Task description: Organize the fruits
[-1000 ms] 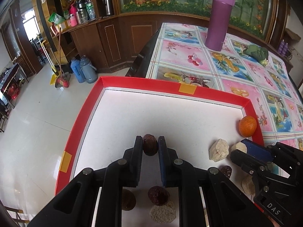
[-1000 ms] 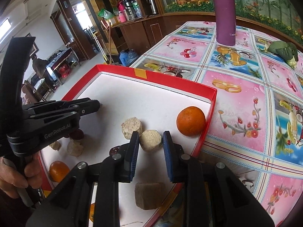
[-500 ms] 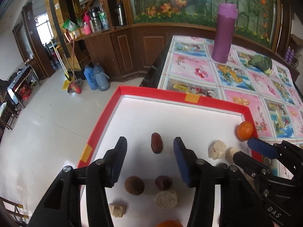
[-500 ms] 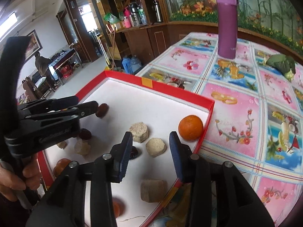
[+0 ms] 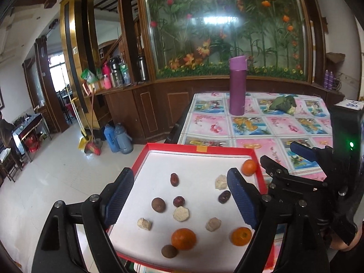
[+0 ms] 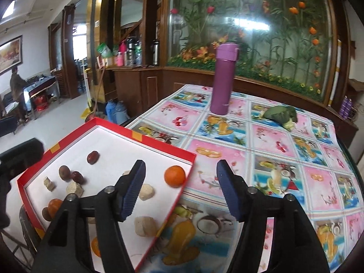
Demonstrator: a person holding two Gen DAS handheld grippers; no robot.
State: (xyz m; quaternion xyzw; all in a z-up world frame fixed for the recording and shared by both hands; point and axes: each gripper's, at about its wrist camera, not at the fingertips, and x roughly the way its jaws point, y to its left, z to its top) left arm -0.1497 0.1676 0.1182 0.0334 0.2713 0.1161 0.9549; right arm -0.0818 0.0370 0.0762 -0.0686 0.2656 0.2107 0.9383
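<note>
Both my grippers are raised above the red-rimmed tray (image 5: 198, 148), angled down at it. Left gripper (image 5: 179, 202) has its jaws spread wide, nothing between the pads, touching nothing; it hangs over the tray's middle. Right gripper (image 6: 179, 188) is equally wide open and empty, straddling the tray's right edge, one finger over the white floor, the other over the tablecloth (image 6: 284, 150). In the left view the right gripper (image 5: 286, 157) sits at 3 o'clock, just outside the rim. Fruit is all loose on the tray floor: a red date (image 5: 174, 179) at 12 o'clock from centre, a round brown fruit (image 5: 158, 204) and a second date (image 5: 179, 201) side by side at centre, a third date (image 5: 224, 196) at 3 o'clock. One orange (image 5: 249, 167) sits in the far right corner against the rim, two more oranges (image 5: 183, 238) at 6 o'clock, another brown fruit (image 5: 169, 251) touching the nearer one. Pale beige chunks (image 5: 180, 213) are scattered between them; can't tell what they are. The far-left quarter of the tray is bare. Beyond the tray, a purple flask (image 6: 224, 78) stands upright at 12 o'clock, well apart, with open cloth to its right.
</note>
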